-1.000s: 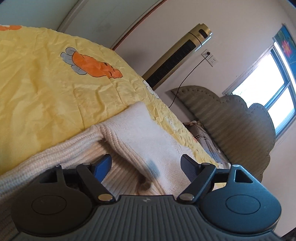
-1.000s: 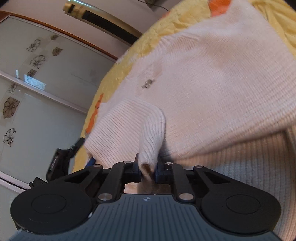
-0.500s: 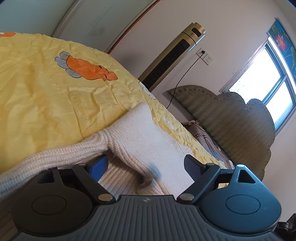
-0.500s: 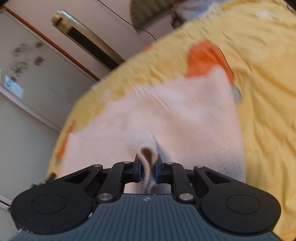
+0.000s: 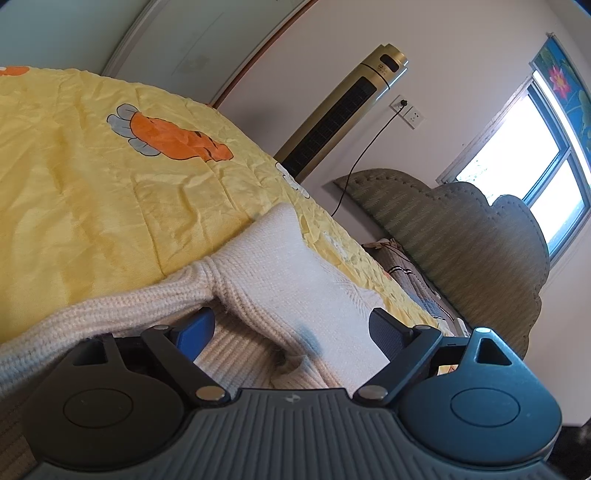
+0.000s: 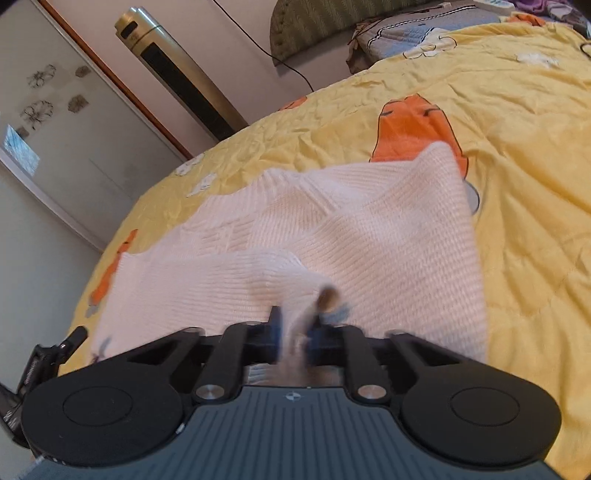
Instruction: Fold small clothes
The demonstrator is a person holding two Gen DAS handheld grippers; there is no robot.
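Note:
A small cream knit sweater (image 6: 332,236) lies on a yellow bedspread (image 6: 517,184). My right gripper (image 6: 295,328) is shut on a fold of the sweater, near its cuff, and holds it above the garment; the view is blurred there. In the left wrist view the sweater (image 5: 280,266) lies close under my left gripper (image 5: 291,328), which is open with its blue fingers (image 5: 194,328) on either side of a ribbed fold, not closed on it. The left gripper also shows at the lower left of the right wrist view (image 6: 44,362).
The bedspread (image 5: 92,184) has orange carrot prints (image 5: 173,136). A gold tower fan (image 5: 343,114) with a cord stands against the wall. A green padded headboard (image 5: 461,236) and pillows (image 6: 406,33) lie at the bed's head. A window (image 5: 532,173) is at the right.
My right gripper has pulled back and up with the sweater fold, so the whole garment and bedspread come into view. My left gripper stays open and has barely moved.

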